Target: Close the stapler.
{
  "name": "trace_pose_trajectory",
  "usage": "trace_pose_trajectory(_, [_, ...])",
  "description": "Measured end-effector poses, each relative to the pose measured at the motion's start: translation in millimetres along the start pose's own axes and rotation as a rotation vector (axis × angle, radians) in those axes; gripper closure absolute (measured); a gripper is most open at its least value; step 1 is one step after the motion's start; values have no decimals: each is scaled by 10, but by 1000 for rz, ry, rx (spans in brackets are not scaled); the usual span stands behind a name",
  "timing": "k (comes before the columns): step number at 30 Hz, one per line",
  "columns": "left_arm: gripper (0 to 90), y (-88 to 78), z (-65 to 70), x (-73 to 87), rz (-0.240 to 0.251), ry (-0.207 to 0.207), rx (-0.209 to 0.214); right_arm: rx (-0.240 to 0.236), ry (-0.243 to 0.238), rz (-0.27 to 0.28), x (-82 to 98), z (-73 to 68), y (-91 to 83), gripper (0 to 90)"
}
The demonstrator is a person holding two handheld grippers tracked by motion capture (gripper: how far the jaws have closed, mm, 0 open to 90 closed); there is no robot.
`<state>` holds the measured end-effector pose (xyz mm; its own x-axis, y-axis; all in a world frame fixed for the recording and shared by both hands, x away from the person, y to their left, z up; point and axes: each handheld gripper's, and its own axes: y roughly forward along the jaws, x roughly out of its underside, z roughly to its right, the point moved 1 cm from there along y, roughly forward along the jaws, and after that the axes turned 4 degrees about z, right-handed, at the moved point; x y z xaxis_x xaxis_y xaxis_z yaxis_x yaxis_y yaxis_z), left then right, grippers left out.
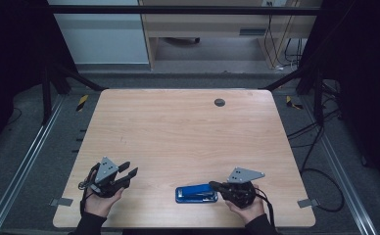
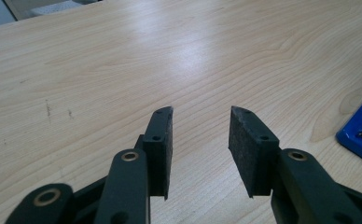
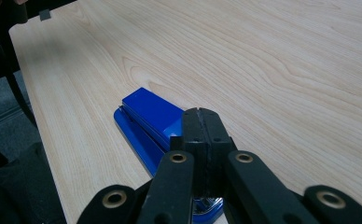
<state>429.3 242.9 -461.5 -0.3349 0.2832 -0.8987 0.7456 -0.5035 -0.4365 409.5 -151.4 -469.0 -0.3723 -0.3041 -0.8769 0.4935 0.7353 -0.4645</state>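
The high view is dim and soft, the desk [image 1: 178, 132] the one lit patch, while the sides fall into near black and the straight rails bow a little toward the edges. In the left gripper view a pale sheen of overhead glare lies across the wood, and the black fingers [image 2: 161, 149] stand sharp with fine grain visible. In the right gripper view the light is even, the stapler [image 3: 146, 116] casts a faint shadow, and the far wood softens.

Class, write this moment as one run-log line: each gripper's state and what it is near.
left gripper: open, over bare table | right gripper: shut, fingers above blue stapler | stapler: flat on table
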Motion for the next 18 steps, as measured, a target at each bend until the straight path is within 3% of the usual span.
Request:
trace_pose_trajectory(9, [598, 5, 5, 7, -2, 1, 4, 7, 0, 0, 19, 9, -14, 900])
trace_pose_trajectory(18, [598, -2, 0, 12, -2, 5, 1, 10, 15, -44, 55, 8, 4, 900])
